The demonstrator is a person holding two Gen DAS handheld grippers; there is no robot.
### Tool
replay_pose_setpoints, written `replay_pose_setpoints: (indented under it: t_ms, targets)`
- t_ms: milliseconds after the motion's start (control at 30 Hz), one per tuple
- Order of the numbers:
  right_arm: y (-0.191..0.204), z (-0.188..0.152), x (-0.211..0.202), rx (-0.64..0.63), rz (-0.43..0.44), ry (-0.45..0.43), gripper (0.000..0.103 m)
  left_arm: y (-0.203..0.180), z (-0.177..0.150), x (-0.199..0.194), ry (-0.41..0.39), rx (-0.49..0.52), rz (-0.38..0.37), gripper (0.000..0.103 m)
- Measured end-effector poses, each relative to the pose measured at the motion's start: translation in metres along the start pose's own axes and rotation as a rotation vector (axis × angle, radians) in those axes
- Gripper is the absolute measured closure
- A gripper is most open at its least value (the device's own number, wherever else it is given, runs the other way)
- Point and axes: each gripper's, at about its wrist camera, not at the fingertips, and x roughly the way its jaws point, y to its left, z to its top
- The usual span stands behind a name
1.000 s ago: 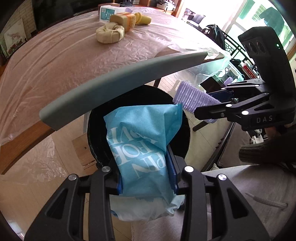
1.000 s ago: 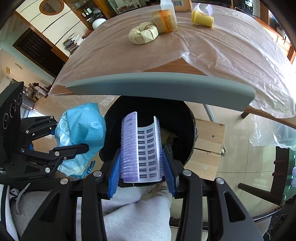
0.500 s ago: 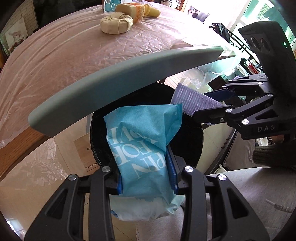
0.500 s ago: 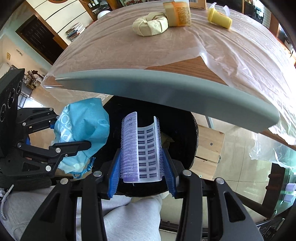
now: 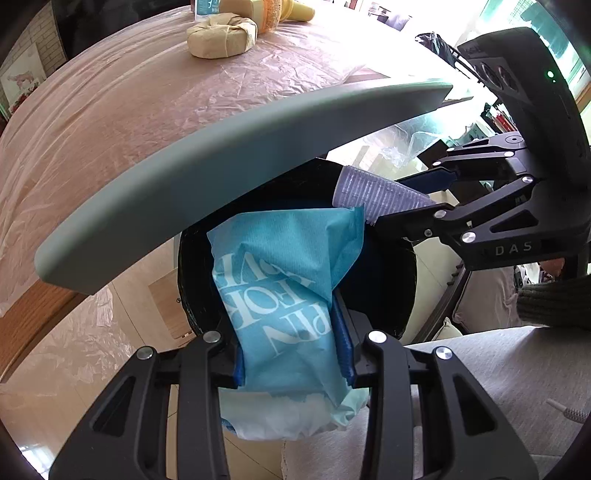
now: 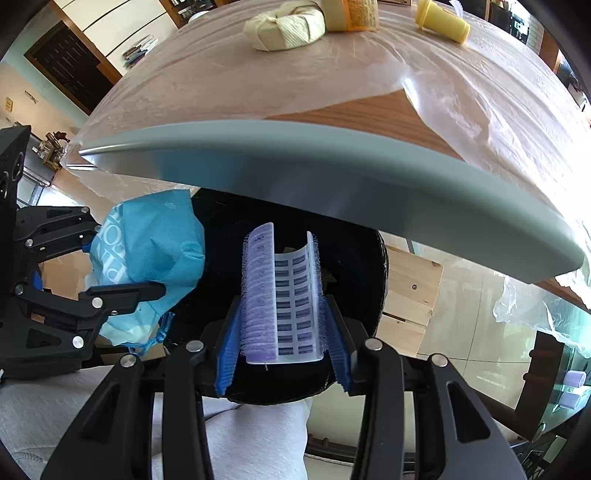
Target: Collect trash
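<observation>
Since the earlier frames both tools have been lowered toward the black bin [image 5: 388, 288], so that the grey tabletop edge [image 5: 229, 177] now fills more of each view and the things on the tabletop have slid toward the top of the pictures.

The left tool [image 5: 293, 354] is clenched on a crumpled blue bag [image 5: 284, 280] with white lettering, which is held over the bin's mouth. The right tool [image 6: 282, 343] is clamped on a flattened purple ribbed cup [image 6: 280, 291] with a printed label, likewise held over the dark opening.

The step in hand is judged to be the drop: both pieces of trash are carried over the bin under the tabletop's edge. What is called for next is probably that both tools be opened so that the pieces fall inside, with the bag kept clear of the rim.

Counted: two tools, one bag, one cup, one bin. On the plastic-covered tabletop [image 6: 258, 74] are seen one tied cream bundle [image 6: 284, 26], one orange-labelled container [image 6: 351, 14] and one yellow cup lying on its side [image 6: 441, 20]; in the left view a blue-and-white box [image 5: 205, 7] is partly shown at the top edge.
</observation>
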Motion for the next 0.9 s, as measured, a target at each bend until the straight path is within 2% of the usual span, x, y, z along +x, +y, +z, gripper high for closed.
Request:
replay_pose_setpoints:
  t_ms: [900]
  targets:
    - [-0.005, 0.000, 0.016, 0.025, -0.029, 0.027, 0.062, -0.002, 0.007, 0.010, 0.024, 0.036, -0.001, 0.065]
